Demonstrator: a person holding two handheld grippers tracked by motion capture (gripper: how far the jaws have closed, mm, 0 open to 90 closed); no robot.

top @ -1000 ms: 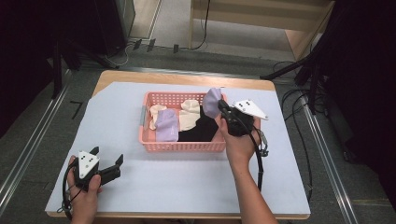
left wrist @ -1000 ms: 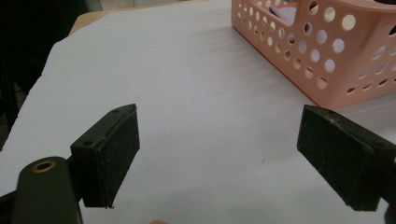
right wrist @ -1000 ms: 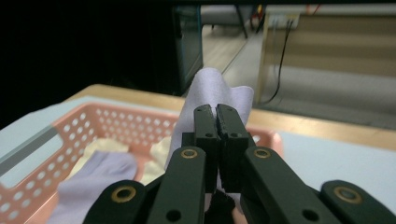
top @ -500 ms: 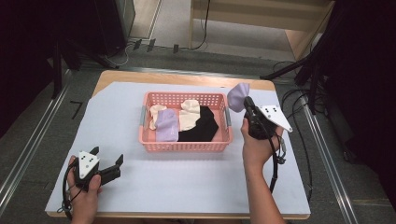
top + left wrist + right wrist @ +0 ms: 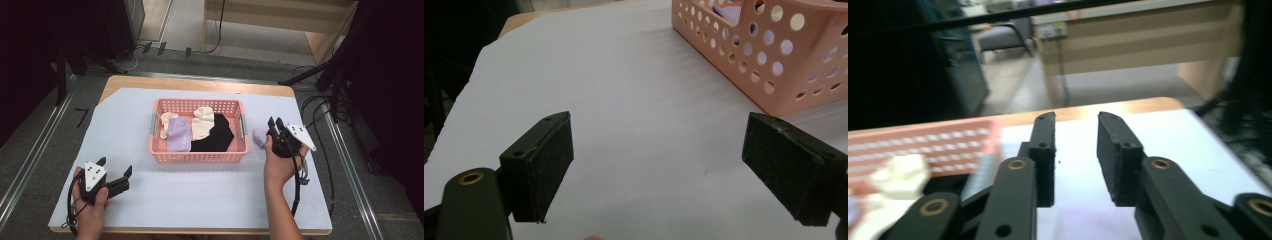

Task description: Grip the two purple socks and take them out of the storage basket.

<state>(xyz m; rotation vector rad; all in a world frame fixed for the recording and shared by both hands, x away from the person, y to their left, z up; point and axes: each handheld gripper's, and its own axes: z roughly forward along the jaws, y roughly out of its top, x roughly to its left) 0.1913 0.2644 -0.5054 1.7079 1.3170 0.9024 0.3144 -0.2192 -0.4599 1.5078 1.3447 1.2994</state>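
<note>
The work in hand looked like emptying a pink basket of small cloth pieces, one at a time, onto the white-covered table. By my reading it was barely started: one piece was out, and several remained.

The lilac cloth lay on the table just outside the basket's 3 o'clock end, close to the rim but apart from it. The right tongs stood just beside it, at its 3 o'clock, pointing toward 12 o'clock. In the right gripper view the right tongs' jaws stood a little apart with nothing between them, so the lilac piece was let go and lying on its own.

Left inside the basket were a purple cloth toward 9 o'clock, a pale pink piece behind it near the wall, a cream cloth in the middle and a black cloth spread toward 3 o'clock. Four pieces, as far as could be told; anything buried under them was hidden.

The left tongs rested low on the table at about 7 o'clock from the basket, well apart from it. In the left gripper view their jaws were wide apart and empty, with only the basket's perforated corner ahead.

What remained, judging from this, was to reach back in for the next piece, most likely the black or cream one nearest the right hand.
</note>
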